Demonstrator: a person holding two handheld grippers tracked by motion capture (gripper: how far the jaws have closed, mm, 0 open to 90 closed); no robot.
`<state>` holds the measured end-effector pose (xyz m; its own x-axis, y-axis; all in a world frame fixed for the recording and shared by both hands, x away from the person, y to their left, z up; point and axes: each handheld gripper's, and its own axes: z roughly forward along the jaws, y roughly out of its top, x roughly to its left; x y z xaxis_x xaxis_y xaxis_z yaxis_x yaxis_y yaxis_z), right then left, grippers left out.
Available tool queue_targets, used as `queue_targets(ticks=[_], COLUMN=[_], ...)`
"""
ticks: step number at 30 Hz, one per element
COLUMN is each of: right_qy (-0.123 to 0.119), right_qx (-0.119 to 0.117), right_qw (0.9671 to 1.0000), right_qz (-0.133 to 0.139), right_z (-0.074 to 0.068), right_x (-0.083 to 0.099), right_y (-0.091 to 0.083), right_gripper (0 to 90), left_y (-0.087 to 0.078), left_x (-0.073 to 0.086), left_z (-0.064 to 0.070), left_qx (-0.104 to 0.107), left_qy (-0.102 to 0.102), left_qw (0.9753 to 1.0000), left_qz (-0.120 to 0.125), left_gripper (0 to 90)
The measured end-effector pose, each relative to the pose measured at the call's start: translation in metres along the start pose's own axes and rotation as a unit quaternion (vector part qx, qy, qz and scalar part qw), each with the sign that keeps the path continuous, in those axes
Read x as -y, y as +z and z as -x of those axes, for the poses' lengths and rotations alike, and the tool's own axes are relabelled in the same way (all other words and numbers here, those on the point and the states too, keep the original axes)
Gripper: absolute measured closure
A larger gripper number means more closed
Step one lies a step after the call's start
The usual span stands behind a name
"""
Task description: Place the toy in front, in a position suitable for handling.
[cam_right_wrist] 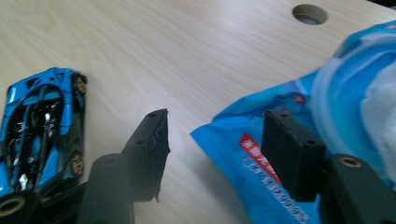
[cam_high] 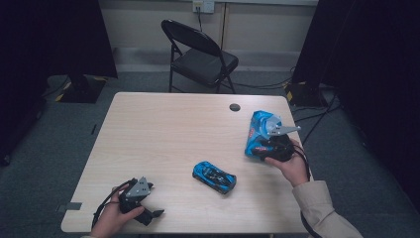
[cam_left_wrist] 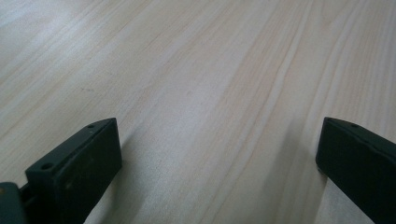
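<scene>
Right gripper at the corner of a blue packet, toy car waiting beside it

The right gripper (cam_right_wrist: 212,154) stands spread, one jaw over the blue packet (cam_right_wrist: 299,126) and one on bare worktop (cam_right_wrist: 163,51), likely lining up a pinch. The toy car (cam_right_wrist: 42,130) lies just beyond its outer jaw. The left gripper (cam_left_wrist: 217,161) rests spread over bare wood, apparently idle.

Table (cam_high: 163,129) left half, centre open; toy car (cam_high: 214,177), blue packet (cam_high: 258,134) obstruct right.

Toy car (cam_high: 214,177) left of packet (cam_high: 257,134)
</scene>
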<state>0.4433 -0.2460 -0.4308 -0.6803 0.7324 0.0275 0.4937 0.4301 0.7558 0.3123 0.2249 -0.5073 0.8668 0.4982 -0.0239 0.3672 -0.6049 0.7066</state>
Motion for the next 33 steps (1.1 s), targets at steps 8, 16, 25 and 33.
queue_targets(ticks=[8, 16, 25, 33], right_qy=[0.006, 0.013, 0.025, 0.016], right_qx=[0.019, 0.03, 0.047, 0.044], right_qw=[0.9998, 0.9995, 0.9986, 0.9988], right_qz=[-0.004, -0.005, -0.002, -0.014], right_z=[0.013, 0.023, 0.035, 0.033], right_x=[-0.001, -0.003, -0.004, -0.004], right_y=[0.001, 0.002, 0.001, -0.002], right_gripper=[44.9, 47.2, 49.4, 49.8], left_y=[0.0, 0.0, 0.0, 0.0], left_x=[0.0, 0.0, 0.0, 0.0], left_z=[0.0, 0.0, 0.0, 0.0], left_qx=[0.0, 0.0, 0.001, 0.0], left_qy=[0.001, 0.0, -0.001, 0.001], left_qw=[1.0, 1.0, 1.0, 1.0], left_qz=[-0.001, 0.0, 0.002, 0.001], left_gripper=[0.0, 0.0, 0.0, 0.0])
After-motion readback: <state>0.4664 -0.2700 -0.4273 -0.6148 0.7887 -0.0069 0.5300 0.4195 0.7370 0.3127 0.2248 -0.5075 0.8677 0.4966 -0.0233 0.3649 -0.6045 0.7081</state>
